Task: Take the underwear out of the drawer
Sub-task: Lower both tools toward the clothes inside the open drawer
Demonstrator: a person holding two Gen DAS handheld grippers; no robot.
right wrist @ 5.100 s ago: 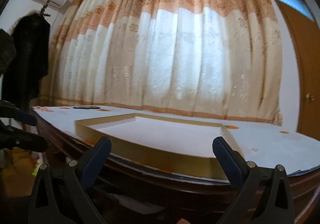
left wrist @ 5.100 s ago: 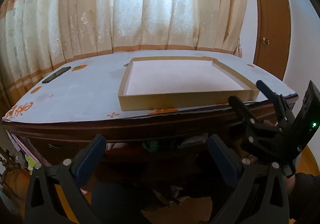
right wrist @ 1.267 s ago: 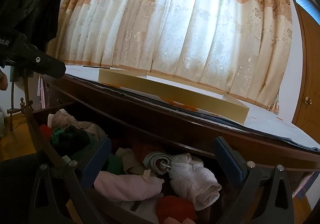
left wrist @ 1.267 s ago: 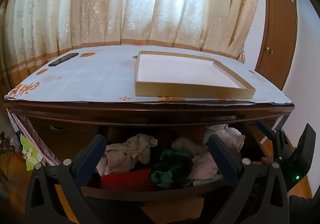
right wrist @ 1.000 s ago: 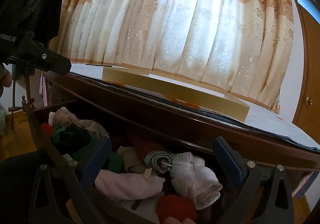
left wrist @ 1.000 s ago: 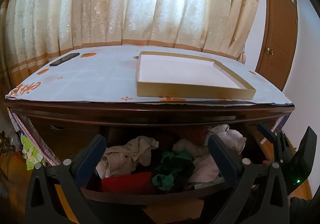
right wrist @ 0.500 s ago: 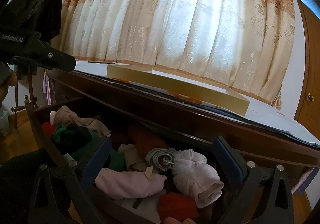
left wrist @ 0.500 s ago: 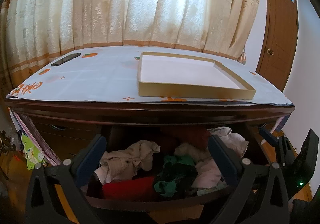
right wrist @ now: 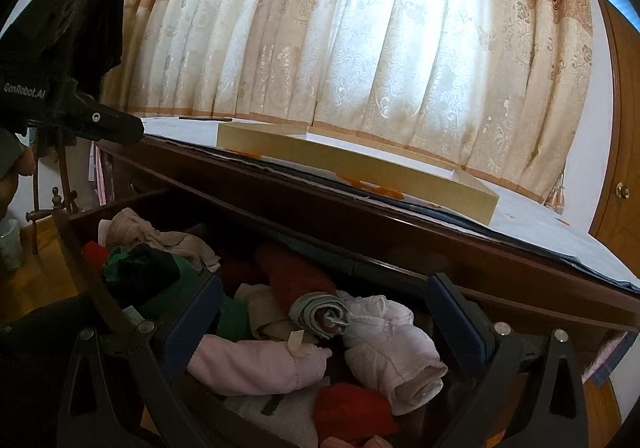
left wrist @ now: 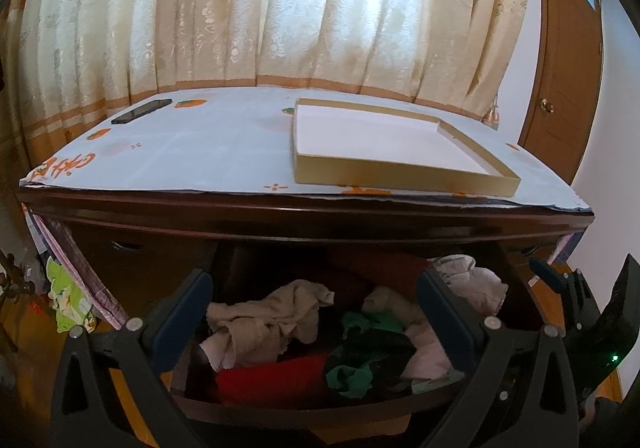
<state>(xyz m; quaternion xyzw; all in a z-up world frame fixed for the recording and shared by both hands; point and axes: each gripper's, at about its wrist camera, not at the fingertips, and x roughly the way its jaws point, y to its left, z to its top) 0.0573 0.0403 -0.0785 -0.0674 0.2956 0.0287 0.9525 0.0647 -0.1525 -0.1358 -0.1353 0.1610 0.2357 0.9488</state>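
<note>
The dark wooden drawer (left wrist: 304, 410) (right wrist: 86, 260) stands pulled out below the table top, full of bundled underwear. In the left wrist view I see a beige bundle (left wrist: 264, 318), a red piece (left wrist: 272, 380), a green-and-black one (left wrist: 368, 360) and a white one (left wrist: 468, 282). The right wrist view shows a pink roll (right wrist: 256, 364), a white roll (right wrist: 394, 348), a grey roll (right wrist: 320, 312) and a dark red roll (right wrist: 292, 272). My left gripper (left wrist: 312, 316) hangs open in front of the drawer, holding nothing. My right gripper (right wrist: 332, 316) is open above the drawer's right side, empty.
A shallow gold-rimmed box (left wrist: 404, 176) (right wrist: 360, 172) lies on the table's blue patterned cloth (left wrist: 192, 152). A black phone (left wrist: 141, 110) rests at the far left. Curtains (left wrist: 280, 16) hang behind, a wooden door (left wrist: 560, 80) is to the right, and dark clothing (right wrist: 76, 16) hangs left.
Five seconds ago the drawer was shut; since then it has come out, and over the last second it slid a bit further, showing more clothes. Both grippers stayed open.
</note>
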